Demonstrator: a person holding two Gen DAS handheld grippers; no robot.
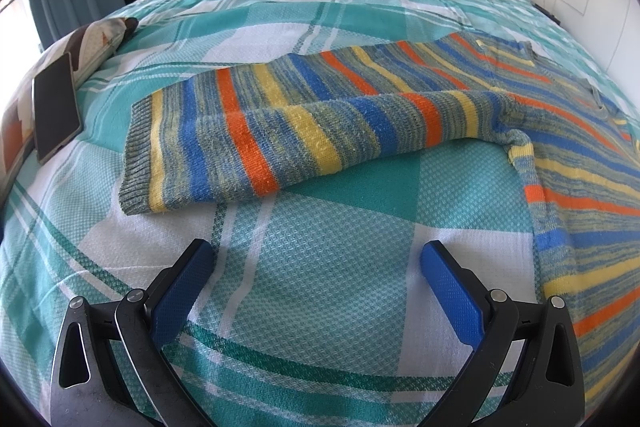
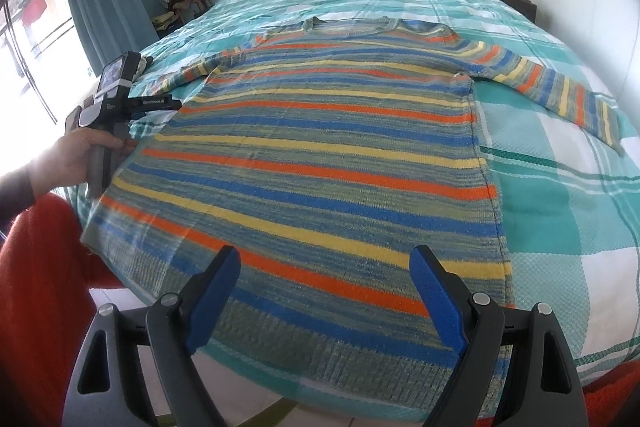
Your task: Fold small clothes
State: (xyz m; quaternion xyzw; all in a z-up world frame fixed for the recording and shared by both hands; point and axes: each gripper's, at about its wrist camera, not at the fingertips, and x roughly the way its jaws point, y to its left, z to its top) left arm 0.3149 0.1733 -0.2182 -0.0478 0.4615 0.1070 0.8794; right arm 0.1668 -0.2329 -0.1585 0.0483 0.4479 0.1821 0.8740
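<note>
- Left wrist view: one striped knit sweater (image 1: 400,115) lies flat on the teal-and-white checked woven bedspread (image 1: 320,287), one ribbed-cuff sleeve stretched leftward.
- One flat dark phone (image 1: 56,107) rests on a patterned cushion (image 1: 96,43) at far left.
- The left gripper (image 1: 316,263) hovers wide open, holding nothing.
- In the right wrist view, the right gripper (image 2: 324,267) gapes over the near hem, empty; two sleeves spread outward.

left wrist: low beside sleeve (image 1: 280,131), facing headboard | right wrist: at hem | shared: sweater (image 2: 320,163)
</note>
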